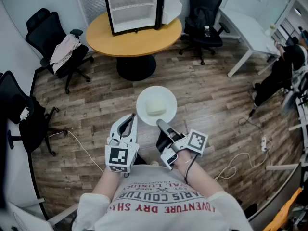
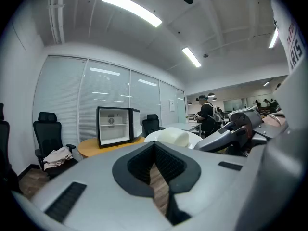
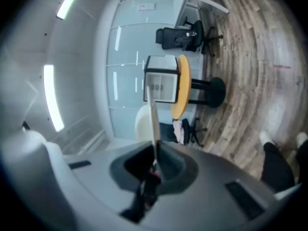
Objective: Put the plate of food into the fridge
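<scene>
A white plate (image 1: pixel 156 105) carrying a pale block of food (image 1: pixel 156 109) hangs level over the wooden floor, in front of my chest. My right gripper (image 1: pixel 161 124) is shut on the plate's near rim; in the right gripper view the plate (image 3: pixel 153 121) runs edge-on out of the jaws of the right gripper (image 3: pixel 155 159). My left gripper (image 1: pixel 128 121) hovers just left of the plate, shut and holding nothing. The left gripper view looks over the left gripper (image 2: pixel 159 177) to the plate (image 2: pixel 163 134). The small black fridge (image 1: pixel 133 7) stands on a round wooden table (image 1: pixel 134 37) ahead, its door swung open to the right.
Black office chairs stand left of the table (image 1: pixel 53 42) and behind it at the right (image 1: pixel 204 18); another chair (image 1: pixel 21 114) is at my left. A white desk (image 1: pixel 245 30) and a person (image 1: pixel 284 71) are at the right. Cables (image 1: pixel 240 160) trail over the floor.
</scene>
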A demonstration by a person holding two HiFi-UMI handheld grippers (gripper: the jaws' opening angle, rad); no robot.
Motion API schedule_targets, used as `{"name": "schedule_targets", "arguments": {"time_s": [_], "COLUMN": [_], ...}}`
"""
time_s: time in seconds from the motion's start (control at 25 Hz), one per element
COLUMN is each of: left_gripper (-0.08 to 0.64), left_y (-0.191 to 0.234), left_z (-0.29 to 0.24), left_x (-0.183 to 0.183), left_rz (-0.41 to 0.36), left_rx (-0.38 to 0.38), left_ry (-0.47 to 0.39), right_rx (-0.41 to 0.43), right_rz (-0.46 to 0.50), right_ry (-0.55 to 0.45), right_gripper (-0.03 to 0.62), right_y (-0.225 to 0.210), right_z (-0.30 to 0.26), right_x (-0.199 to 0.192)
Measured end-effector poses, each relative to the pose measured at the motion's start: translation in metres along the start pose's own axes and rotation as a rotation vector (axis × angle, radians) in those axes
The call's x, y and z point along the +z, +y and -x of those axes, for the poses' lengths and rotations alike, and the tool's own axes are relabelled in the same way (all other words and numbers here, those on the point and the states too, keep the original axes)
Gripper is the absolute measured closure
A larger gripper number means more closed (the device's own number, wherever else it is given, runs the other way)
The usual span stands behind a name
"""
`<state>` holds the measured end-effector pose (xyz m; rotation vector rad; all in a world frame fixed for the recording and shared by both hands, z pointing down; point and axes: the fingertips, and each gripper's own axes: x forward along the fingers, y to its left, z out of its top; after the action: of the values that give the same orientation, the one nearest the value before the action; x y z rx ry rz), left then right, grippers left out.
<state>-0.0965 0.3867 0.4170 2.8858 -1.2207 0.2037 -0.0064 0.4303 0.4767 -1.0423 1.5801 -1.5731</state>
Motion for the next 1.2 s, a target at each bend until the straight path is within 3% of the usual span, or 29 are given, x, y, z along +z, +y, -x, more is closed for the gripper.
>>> {"name": "schedule_targets", "arguments": {"time_s": [0.68,1.2], "left_gripper": [0.534,0.534], "left_y": [0.007,0.088], "left_z": [-0.009,-0.092], "left_x": [-0.003,0.007], "left_rz": [0.011,0.031], "left_rx": [-0.014,-0.041], "left_ry": [0.005,0.001], "right_rx": [-0.019,-0.032], "right_rz": [-0.05,-0.07], "right_ry": [-0.04,-0.072], "right_gripper": [0.555,0.555], "right_y": [-0.013,-0.008], "right_z": [-0.006,-0.106], "right_x": [0.006,0.057]}}
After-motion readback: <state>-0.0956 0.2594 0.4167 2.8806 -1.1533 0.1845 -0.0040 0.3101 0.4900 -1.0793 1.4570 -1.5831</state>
